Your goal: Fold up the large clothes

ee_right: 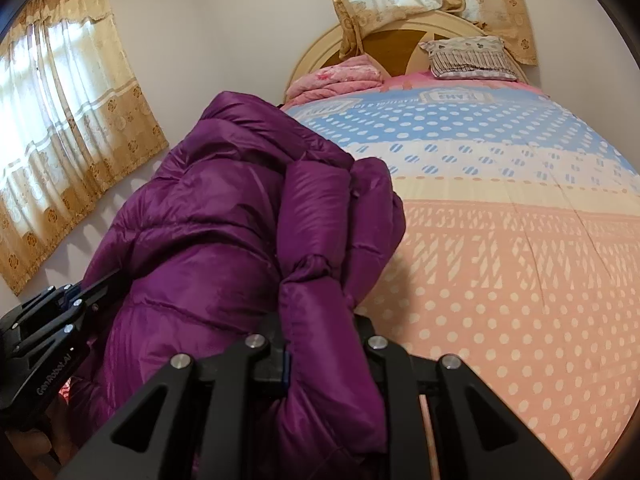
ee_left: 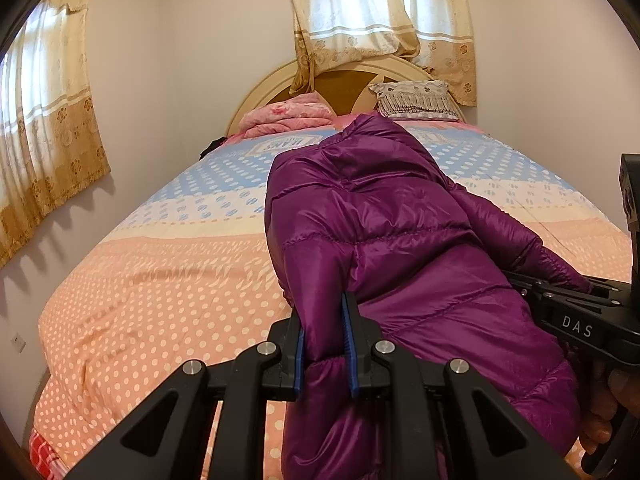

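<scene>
A large purple puffer jacket hangs bunched between both grippers above the bed. My left gripper is shut on a fold of its quilted fabric, the blue pads pressing from both sides. In the right wrist view the same jacket fills the left half, and my right gripper is shut on another thick fold that hides its pads almost fully. The right gripper shows at the right edge of the left wrist view, the left gripper at the left edge of the right one.
The bed carries a dotted peach, cream and blue cover. A folded pink blanket and a patterned pillow lie by the round headboard. Curtains hang on the left wall and behind the headboard. A hand grips the right tool.
</scene>
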Tool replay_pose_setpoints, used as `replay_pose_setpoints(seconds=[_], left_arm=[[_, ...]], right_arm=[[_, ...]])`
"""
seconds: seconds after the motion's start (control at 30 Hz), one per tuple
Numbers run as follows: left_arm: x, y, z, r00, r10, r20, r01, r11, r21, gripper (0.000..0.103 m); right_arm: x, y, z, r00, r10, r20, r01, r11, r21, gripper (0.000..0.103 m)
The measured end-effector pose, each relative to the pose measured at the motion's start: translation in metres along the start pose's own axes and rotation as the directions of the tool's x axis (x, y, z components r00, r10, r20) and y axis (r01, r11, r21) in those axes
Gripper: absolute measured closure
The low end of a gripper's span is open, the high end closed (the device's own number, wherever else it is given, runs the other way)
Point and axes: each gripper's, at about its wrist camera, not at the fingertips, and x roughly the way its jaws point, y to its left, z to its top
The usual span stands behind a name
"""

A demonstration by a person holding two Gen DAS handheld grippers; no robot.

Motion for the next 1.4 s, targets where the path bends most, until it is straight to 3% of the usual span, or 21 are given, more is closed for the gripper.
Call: replay_pose_setpoints(seconds=[0.73,0.9,1.17,1.4], left_arm=[[0.029,0.015,-0.015,0.998,-0.010,-0.066,0.007,0.999,-0.043,0.086],[0.042,0.019,-0.024,0.994,-0.009,-0.105,0.005,0.999,-0.043,0.076],[0.052,0.015,-0.036,0.994,0.017,-0.106,-0.019,1.000,-0.018,0.063],[0.056,0.021,-0.042,0.994,0.055,-0.092,-0.061,0.997,-0.055,0.033]], right_arm=[[0.027,0.008,-0.010,0.998,-0.005,-0.061,0.005,1.000,0.004,0.083],[0.036,0.003,-0.015,0.996,-0.007,-0.093,0.010,1.000,0.024,0.082],[0.042,0.000,-0.020,0.994,-0.009,-0.105,0.013,0.999,0.037,0.080],[0.046,-0.003,-0.024,0.993,-0.019,-0.115,0.024,0.999,0.042,0.076]])
